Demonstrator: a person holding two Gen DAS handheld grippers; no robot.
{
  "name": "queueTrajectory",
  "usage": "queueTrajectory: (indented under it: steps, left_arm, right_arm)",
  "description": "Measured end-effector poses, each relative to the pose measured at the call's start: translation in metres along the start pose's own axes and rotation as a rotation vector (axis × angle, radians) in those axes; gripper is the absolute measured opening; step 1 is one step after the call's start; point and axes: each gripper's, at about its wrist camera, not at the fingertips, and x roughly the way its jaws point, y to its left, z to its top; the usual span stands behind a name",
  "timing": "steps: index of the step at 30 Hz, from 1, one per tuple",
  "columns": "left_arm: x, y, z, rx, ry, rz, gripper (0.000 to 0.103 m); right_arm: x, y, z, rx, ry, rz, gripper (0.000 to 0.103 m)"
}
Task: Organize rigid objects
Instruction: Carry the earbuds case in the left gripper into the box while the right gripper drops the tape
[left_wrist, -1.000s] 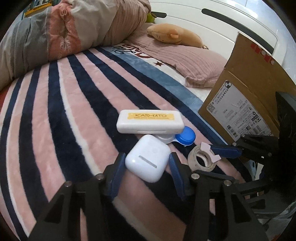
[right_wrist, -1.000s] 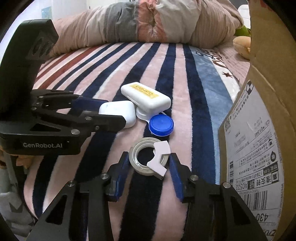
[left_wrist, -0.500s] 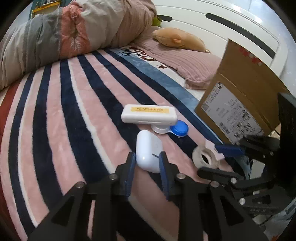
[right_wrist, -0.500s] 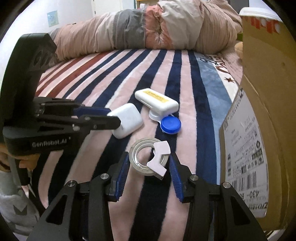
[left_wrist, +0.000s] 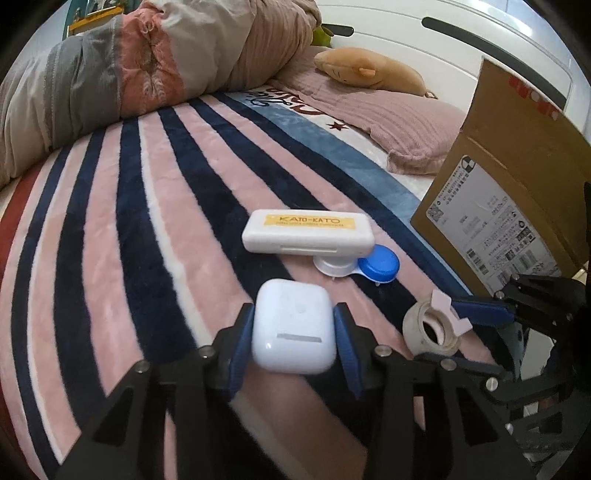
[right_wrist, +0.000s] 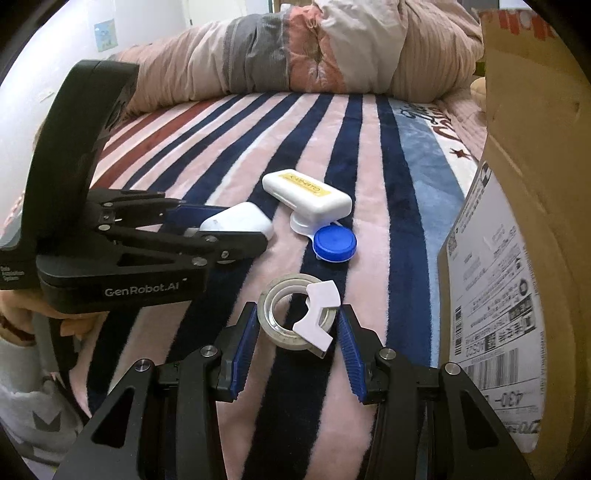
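On the striped blanket, my left gripper (left_wrist: 293, 332) is shut on a white earbud case (left_wrist: 291, 326), seen side-on in the right wrist view (right_wrist: 236, 221). My right gripper (right_wrist: 295, 325) is shut on a roll of clear tape with a white dispenser tab (right_wrist: 295, 317), also visible in the left wrist view (left_wrist: 430, 326). Beyond lie a white rectangular case with a yellow label (left_wrist: 308, 230) (right_wrist: 306, 194) and a white and blue contact lens case (left_wrist: 380, 264) (right_wrist: 334, 247), partly under the rectangular case.
An open cardboard box (left_wrist: 517, 177) (right_wrist: 524, 221) stands at the right on the bed. A rolled quilt (right_wrist: 295, 55) lies at the back, with a pink pillow (left_wrist: 388, 114) and a plush toy (left_wrist: 369, 70) near the headboard.
The earbud case has turned in my left gripper from edge-on to flat-faced, and the left fingers now stand wider apart. Both views have drawn back and up a little.
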Motion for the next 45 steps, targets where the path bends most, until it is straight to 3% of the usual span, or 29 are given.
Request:
queueTrajectory:
  steps: [5,15,21,27,33,36,42,45]
  left_arm:
    - [-0.032,-0.002,-0.001,-0.004,-0.047,0.021,0.039]
    - [-0.152,-0.037,0.008,0.036,-0.237,0.018,0.039]
    - [-0.186,-0.084,0.035,0.092,-0.314,-0.082,0.039]
    - [-0.169,-0.145,0.080,0.177,-0.303,-0.146,0.039]
    - [-0.127,-0.186,0.118,0.252,-0.217,-0.143,0.039]
    - [-0.105,-0.204,0.131,0.284,-0.160,-0.138,0.039]
    - [-0.062,-0.217,0.146,0.336,-0.043,-0.056,0.040]
    - [-0.054,-0.218,0.149,0.343,-0.026,-0.053,0.039]
  right_arm:
    - [-0.022,0.008,0.005,-0.027,-0.050,0.001,0.039]
    - [-0.103,0.026,0.025,-0.102,-0.236,0.074,0.039]
    - [-0.162,-0.002,0.026,-0.085,-0.366,0.067,0.039]
    - [-0.193,-0.069,0.017,0.004,-0.397,-0.055,0.039]
    - [-0.179,-0.129,0.007,0.053,-0.318,-0.157,0.039]
    - [-0.166,-0.146,0.002,0.067,-0.289,-0.151,0.039]
    - [-0.155,-0.167,-0.002,0.085,-0.285,-0.170,0.040]
    - [-0.156,-0.174,-0.002,0.093,-0.297,-0.151,0.043]
